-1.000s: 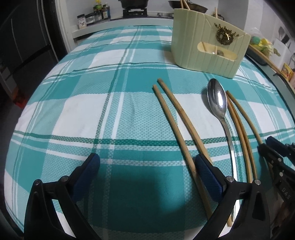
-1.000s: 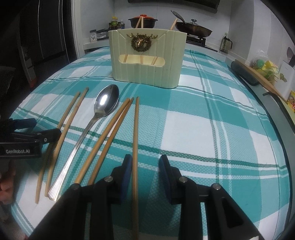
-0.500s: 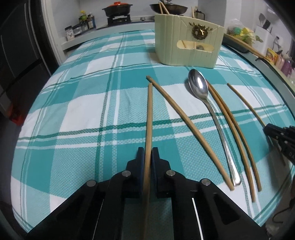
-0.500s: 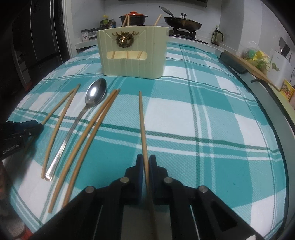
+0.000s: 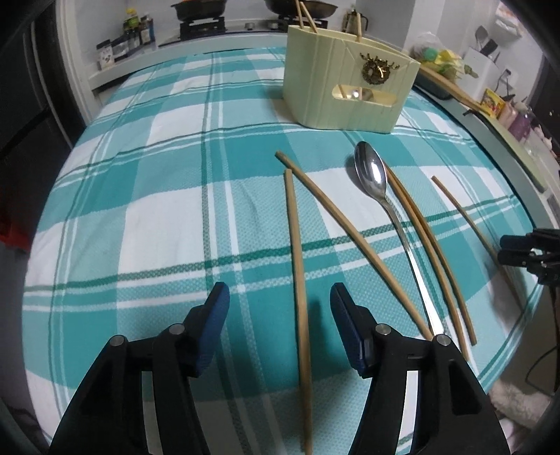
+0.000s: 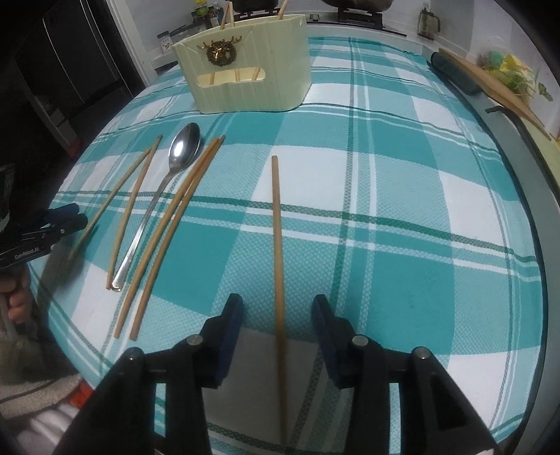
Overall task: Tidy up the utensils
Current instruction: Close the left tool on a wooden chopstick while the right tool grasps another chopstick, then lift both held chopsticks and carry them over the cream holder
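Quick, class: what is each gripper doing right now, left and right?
Left gripper: jaws opening, a chopstick between them, pads not touching it.
Right gripper: jaws opening, another chopstick between them, not gripped.

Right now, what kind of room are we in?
Most likely a home kitchen. A gas stove with a pan runs along the back wall, condiment bottles stand beside it, and a cream utensil holder sits on the plaid-clothed table.
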Available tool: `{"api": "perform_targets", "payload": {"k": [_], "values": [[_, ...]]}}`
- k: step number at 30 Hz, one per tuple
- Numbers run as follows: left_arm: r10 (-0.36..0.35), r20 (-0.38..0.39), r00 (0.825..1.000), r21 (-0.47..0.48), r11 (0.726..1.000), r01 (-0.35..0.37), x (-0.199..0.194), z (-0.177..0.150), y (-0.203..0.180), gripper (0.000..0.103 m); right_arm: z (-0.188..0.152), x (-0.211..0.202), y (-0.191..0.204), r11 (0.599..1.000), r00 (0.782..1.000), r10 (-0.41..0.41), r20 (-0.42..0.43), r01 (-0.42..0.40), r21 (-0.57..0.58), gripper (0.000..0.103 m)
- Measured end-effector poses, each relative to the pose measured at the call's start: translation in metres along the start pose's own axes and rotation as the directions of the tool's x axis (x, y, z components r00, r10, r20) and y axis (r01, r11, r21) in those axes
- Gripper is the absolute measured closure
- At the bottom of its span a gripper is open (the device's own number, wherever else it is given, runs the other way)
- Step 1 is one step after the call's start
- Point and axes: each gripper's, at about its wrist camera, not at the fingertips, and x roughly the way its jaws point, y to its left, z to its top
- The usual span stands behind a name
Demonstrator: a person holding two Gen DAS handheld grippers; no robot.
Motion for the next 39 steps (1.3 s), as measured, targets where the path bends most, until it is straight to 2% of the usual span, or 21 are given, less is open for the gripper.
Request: {"api": "perform_targets", "payload": {"k": [3, 10, 14, 16, 17, 18, 20, 21, 23, 26, 29, 31, 35, 39], "values": [[0.004, -0.025, 1.0, 0.048, 0.999, -0.002, 0.012, 0.017, -0.004, 0.041, 0.022, 0.005, 0.002, 0.999, 0.998, 0.038, -0.042, -0.039, -0.023, 0.061], [0.043, -0.098, 0.994, 0.116, 0.993, -0.032, 0.049, 0.05, -0.006, 0.043, 0.072, 0.048, 0.001, 0.996, 0.989, -0.003, -0.145, -0.01, -0.085, 0.061], [0.037, -0.131, 0.991, 0.103, 0.994, -0.024, 0.061, 0.065, -0.003, 0.043, 0.099, 0.063, 0.005, 0.995, 0.989, -0.033, -0.143, 0.019, -0.096, 0.061], [0.035, -0.153, 0.988, 0.103, 0.995, -0.019, 0.065, 0.07, -0.003, 0.043, 0.108, 0.07, 0.009, 0.993, 0.989, -0.052, -0.138, 0.037, -0.109, 0.064], [0.038, -0.162, 0.986, 0.107, 0.994, -0.021, 0.066, 0.072, -0.005, 0.045, 0.112, 0.073, 0.012, 0.991, 0.989, -0.073, -0.132, 0.057, -0.121, 0.073], [0.035, -0.167, 0.985, 0.107, 0.994, -0.017, 0.066, 0.073, -0.006, 0.052, 0.115, 0.075, 0.014, 0.988, 0.988, -0.095, -0.125, 0.078, -0.132, 0.083], [0.027, -0.165, 0.986, 0.125, 0.992, -0.006, 0.065, 0.075, -0.011, 0.076, 0.12, 0.078, 0.016, 0.988, 0.988, -0.099, -0.119, 0.083, -0.132, 0.096], [0.022, -0.164, 0.986, 0.131, 0.991, 0.0, 0.065, 0.075, -0.013, 0.096, 0.121, 0.079, 0.016, 0.988, 0.988, -0.1, -0.115, 0.084, -0.132, 0.096], [0.033, -0.154, 0.987, 0.127, 0.992, -0.014, 0.063, 0.075, -0.016, 0.097, 0.124, 0.079, 0.017, 0.989, 0.99, -0.093, -0.103, 0.079, -0.125, 0.097], [0.02, -0.099, 0.995, 0.099, 0.995, -0.01, 0.049, 0.074, -0.016, 0.098, 0.125, 0.065, 0.009, 0.996, 0.998, -0.049, -0.048, 0.045, -0.077, 0.097], [-0.002, -0.001, 1.0, 0.053, 0.999, 0.002, 0.016, 0.077, -0.01, 0.098, 0.123, 0.031, 0.004, 0.999, 0.999, -0.012, 0.045, 0.014, -0.042, 0.097], [-0.017, 0.069, 0.997, 0.027, 1.0, 0.015, -0.01, 0.081, -0.006, 0.098, 0.122, 0.004, 0.005, 0.999, 0.993, 0.006, 0.114, -0.002, -0.036, 0.097], [-0.049, 0.214, 0.976, -0.01, 0.999, 0.053, -0.069, 0.084, 0.001, 0.098, 0.117, -0.057, 0.015, 0.998, 0.967, 0.03, 0.253, -0.017, -0.053, 0.097], [-0.079, 0.333, 0.94, -0.012, 0.996, 0.088, -0.118, 0.081, 0.001, 0.098, 0.108, -0.109, 0.026, 0.997, 0.924, 0.047, 0.379, -0.017, -0.082, 0.097]]}}
